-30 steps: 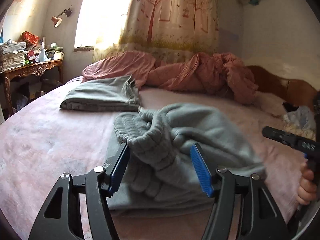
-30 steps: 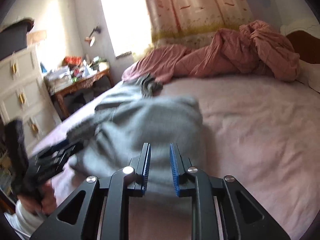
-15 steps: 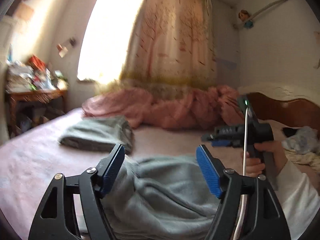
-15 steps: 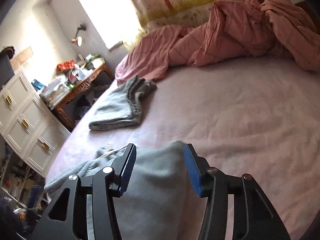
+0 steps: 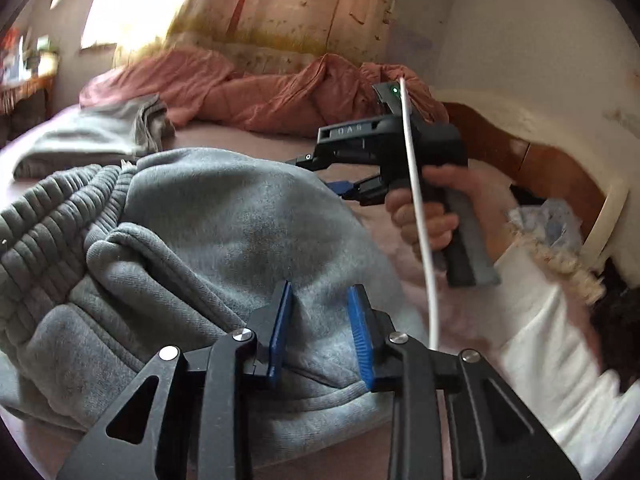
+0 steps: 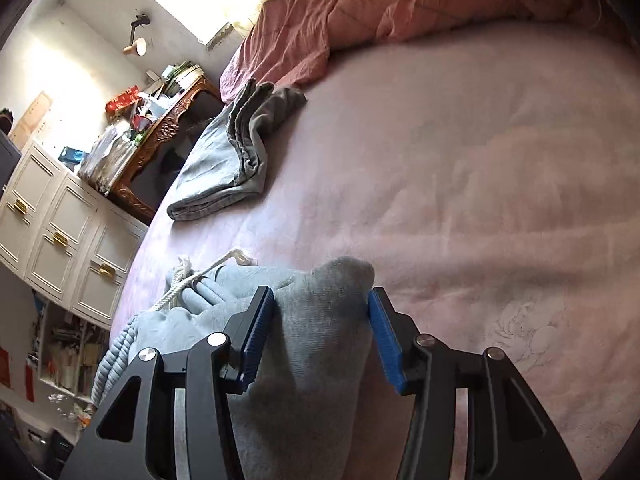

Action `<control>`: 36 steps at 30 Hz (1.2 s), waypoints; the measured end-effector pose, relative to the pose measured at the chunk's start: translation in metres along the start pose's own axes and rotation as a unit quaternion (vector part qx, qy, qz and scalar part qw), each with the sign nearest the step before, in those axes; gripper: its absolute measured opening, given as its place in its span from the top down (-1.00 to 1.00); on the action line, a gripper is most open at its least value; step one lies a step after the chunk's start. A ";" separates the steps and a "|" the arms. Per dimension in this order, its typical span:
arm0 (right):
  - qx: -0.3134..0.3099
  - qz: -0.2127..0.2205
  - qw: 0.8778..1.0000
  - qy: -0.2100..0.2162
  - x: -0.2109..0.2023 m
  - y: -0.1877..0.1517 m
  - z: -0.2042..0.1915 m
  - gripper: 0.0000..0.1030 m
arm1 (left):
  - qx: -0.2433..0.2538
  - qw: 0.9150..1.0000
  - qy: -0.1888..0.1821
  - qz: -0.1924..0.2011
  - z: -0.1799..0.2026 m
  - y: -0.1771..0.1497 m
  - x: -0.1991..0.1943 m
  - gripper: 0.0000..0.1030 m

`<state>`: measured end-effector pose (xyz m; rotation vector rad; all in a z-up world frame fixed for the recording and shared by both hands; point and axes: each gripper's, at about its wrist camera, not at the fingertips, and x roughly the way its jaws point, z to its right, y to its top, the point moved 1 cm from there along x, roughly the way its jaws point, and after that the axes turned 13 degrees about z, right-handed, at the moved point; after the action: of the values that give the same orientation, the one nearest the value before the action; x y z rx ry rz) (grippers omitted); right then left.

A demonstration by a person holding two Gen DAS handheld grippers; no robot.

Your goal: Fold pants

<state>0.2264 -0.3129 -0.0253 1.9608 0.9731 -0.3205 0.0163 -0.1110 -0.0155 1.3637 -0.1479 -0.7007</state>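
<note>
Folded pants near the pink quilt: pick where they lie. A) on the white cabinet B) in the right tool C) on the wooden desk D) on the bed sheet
D: the folded pants lie flat on the bed sheet, short of the pink quilt, with the desk beyond the bed's edge.

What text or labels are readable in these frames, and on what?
"DAS", roughly: raised letters on the side of the right tool, seen in the left wrist view; blurred, so the reading is uncertain.
Red packages on the wooden desk: print too small to read.
Books and papers stacked on the desk: no legible titles.
Grey pants, folded grey garment, curtain: no text visible.
</note>
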 end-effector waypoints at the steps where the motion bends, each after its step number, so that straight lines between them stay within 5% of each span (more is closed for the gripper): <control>1: 0.010 0.006 1.000 0.015 0.000 0.000 0.004 0.07 | 0.015 1.000 0.006 0.006 0.004 -0.003 -0.004 0.47; 4: 0.021 0.014 0.999 0.038 0.002 -0.002 0.006 0.38 | 0.021 1.000 0.013 0.009 0.006 -0.008 -0.007 0.45; 9: 0.045 0.056 0.996 0.051 0.003 -0.004 0.006 0.53 | -0.001 1.000 0.005 0.007 -0.003 -0.013 -0.014 0.45; 13: 0.042 0.090 0.995 0.019 0.008 -0.008 0.002 0.55 | 0.021 1.000 0.020 0.010 0.004 -0.019 -0.019 0.45; 18: 0.079 0.048 0.996 0.005 0.029 -0.015 0.024 0.50 | 0.024 0.999 0.023 0.007 0.005 -0.018 -0.015 0.45; 23: 0.035 0.125 0.991 -0.016 -0.011 -0.005 0.004 0.38 | 0.053 0.998 0.023 0.026 0.004 -0.005 -0.035 0.41; 26: -0.039 0.191 0.980 -0.031 -0.059 0.001 -0.028 0.38 | 0.080 0.992 0.069 0.065 -0.006 0.018 -0.058 0.14; 29: -0.066 0.214 0.975 -0.007 -0.096 0.000 -0.060 0.38 | 0.056 0.992 0.092 0.065 -0.031 0.045 -0.062 0.15; 33: -0.092 0.193 0.977 0.018 -0.108 -0.023 -0.097 0.37 | 0.021 0.993 0.111 0.018 -0.071 0.058 -0.035 0.40; 36: -0.129 0.177 0.976 -0.013 -0.101 -0.060 -0.115 0.38 | 0.018 0.983 0.180 -0.028 -0.098 0.043 -0.018 0.67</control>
<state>0.0991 -0.2530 0.0597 1.8397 0.5974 -0.0163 0.0660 -0.0169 0.0073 1.5104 0.1664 -0.4891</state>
